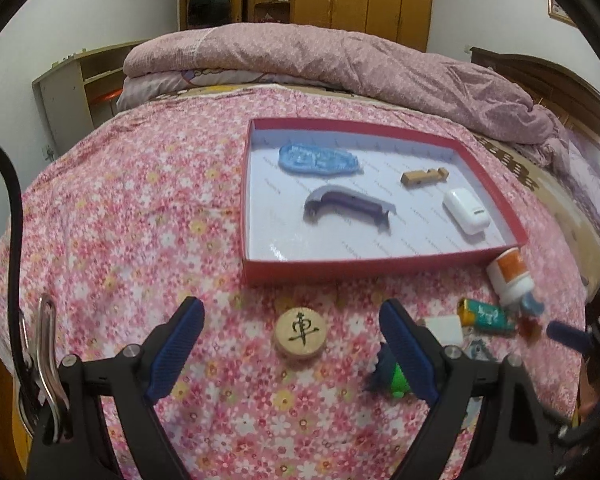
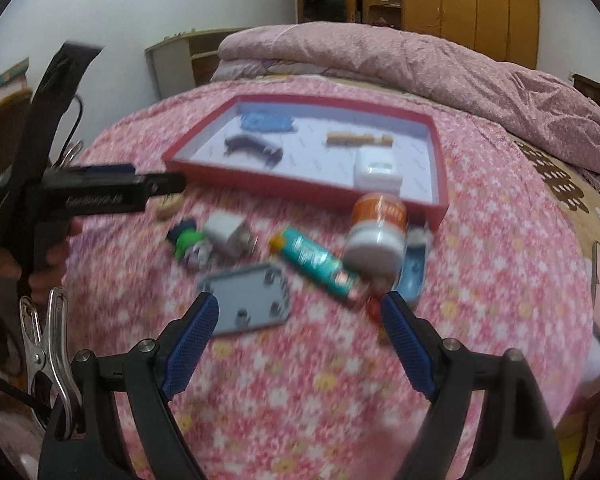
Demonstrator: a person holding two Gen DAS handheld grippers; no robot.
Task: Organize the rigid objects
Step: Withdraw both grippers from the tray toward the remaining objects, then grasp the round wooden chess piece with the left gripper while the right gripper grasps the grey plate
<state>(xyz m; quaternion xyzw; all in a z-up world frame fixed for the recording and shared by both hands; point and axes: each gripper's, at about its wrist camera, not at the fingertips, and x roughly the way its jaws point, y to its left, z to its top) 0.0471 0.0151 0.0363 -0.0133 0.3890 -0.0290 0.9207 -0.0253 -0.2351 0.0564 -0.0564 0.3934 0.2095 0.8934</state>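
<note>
Left wrist view looks down over a bed [image 1: 100, 208] with a pink floral sheet, where the left gripper [image 1: 292, 316] hangs with its jaws wide apart and nothing between the pads; a round wooden chess piece [image 1: 299, 333] lies on the sheet just ahead of them. Beyond it sits a red tray [image 1: 380, 270] holding a blue oval piece [image 1: 318, 159], a grey-purple handle [image 1: 348, 208], a small wooden block [image 1: 424, 176] and a white case [image 1: 466, 210]. The right wrist view is blurred: the right gripper [image 2: 300, 306] also stands open and empty above a grey plate [image 2: 246, 300], a teal lighter [image 2: 316, 262], an orange-and-white bottle [image 2: 376, 232], a white plug [image 2: 228, 234] and a green toy [image 2: 188, 242], all loose on the sheet near the tray's front wall.
</note>
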